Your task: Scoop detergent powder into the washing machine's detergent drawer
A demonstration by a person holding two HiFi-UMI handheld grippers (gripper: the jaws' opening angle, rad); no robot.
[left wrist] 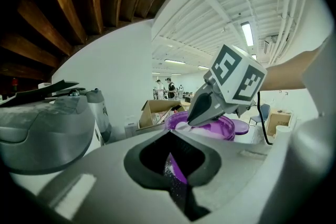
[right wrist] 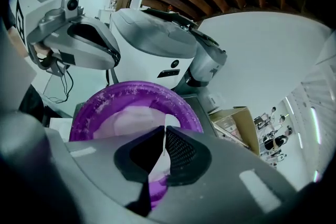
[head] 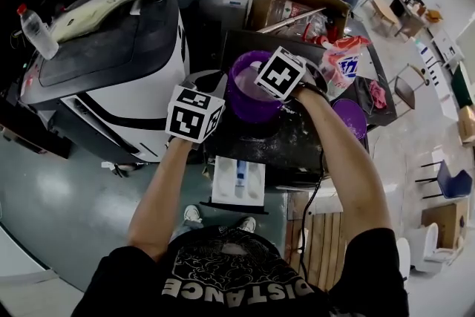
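- Right gripper (right wrist: 164, 131): jaws are drawn almost together on a thin white strip (right wrist: 164, 143), judged to be a scoop's handle. It is held over the white detergent powder (right wrist: 131, 118) in the round purple plastic tub (right wrist: 131, 86).
- Left gripper (left wrist: 171, 139): jaws are clamped on the tub's purple wall at its left side, and powder specks are seen on that wall.
- White plastic detergent drawer (head: 221, 185): found pulled out at the near side, lower than the tub and apart from it.
- Risk: powder may be shed on the black machine top (head: 289, 145), which is dusted with powder, during the carry to the drawer. The scoop may twist in so narrow a hold.
- Risk: the tub may be tipped if its wall is pulled.
- Surroundings: a large white-and-black machine (head: 111, 78) is noted at left and an open brown cardboard box (head: 297, 4) at the far side. A printed detergent bag (head: 343, 64) and a flat purple lid (head: 349, 116) are noted at right. None is judged to block the route.
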